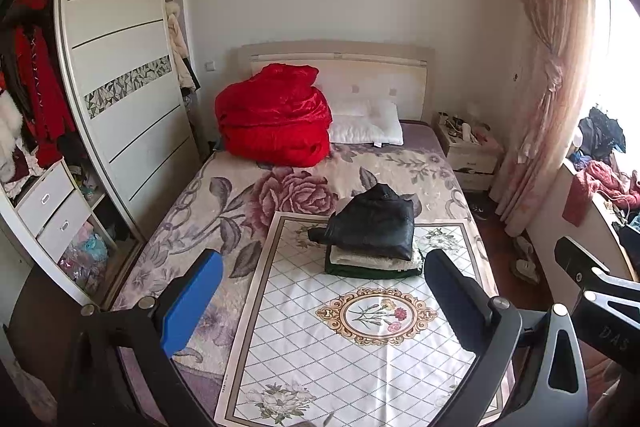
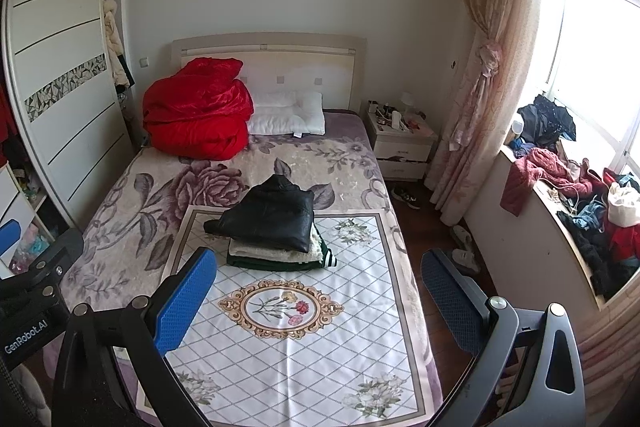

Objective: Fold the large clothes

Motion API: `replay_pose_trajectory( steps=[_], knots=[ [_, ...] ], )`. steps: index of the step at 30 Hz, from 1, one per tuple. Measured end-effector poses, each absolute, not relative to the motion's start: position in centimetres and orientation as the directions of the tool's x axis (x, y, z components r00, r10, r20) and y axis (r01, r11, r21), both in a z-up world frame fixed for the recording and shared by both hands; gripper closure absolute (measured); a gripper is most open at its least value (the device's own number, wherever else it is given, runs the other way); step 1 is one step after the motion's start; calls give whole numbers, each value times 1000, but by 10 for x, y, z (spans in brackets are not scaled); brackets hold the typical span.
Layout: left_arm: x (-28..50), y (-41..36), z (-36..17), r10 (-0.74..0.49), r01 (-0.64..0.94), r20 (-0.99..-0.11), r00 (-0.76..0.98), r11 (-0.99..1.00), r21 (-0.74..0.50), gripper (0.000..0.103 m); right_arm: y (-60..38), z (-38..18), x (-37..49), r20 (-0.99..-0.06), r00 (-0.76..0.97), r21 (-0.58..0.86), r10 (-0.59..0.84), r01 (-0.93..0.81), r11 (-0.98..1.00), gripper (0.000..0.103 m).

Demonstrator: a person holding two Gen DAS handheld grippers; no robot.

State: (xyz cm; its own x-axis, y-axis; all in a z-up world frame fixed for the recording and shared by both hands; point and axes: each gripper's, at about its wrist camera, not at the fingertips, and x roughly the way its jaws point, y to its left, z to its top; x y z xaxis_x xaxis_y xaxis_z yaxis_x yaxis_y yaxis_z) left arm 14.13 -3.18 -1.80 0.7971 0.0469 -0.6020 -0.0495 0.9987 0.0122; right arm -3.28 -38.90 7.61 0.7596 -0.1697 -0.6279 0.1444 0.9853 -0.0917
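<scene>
A folded black jacket [image 1: 374, 223] [image 2: 272, 217] lies on top of a small stack of folded clothes, cream and dark green [image 1: 376, 263] [image 2: 280, 255], on a white patterned cloth [image 1: 340, 327] [image 2: 280, 327] spread on the bed. My left gripper [image 1: 320, 291] is open and empty, held above the near part of the cloth, short of the stack. My right gripper [image 2: 316, 291] is open and empty at a similar height, also short of the stack. Unfolded clothes [image 2: 580, 195] are heaped on the window ledge at the right.
A red quilt [image 1: 276, 115] [image 2: 200, 115] and white pillow [image 1: 368, 125] [image 2: 288, 115] sit at the bed's head. An open wardrobe [image 1: 48, 147] stands left. A nightstand [image 2: 400, 139], curtain [image 2: 480, 67] and shoes on the floor [image 2: 464, 251] are right.
</scene>
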Motion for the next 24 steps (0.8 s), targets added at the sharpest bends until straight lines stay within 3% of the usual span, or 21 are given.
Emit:
replay_pose_trajectory(
  steps=[24],
  knots=[
    [144,-28,-20,63,-66,-599,798,998,18,0,-381,72,-31,-622,765,-94,-165,136,986,0]
  ],
)
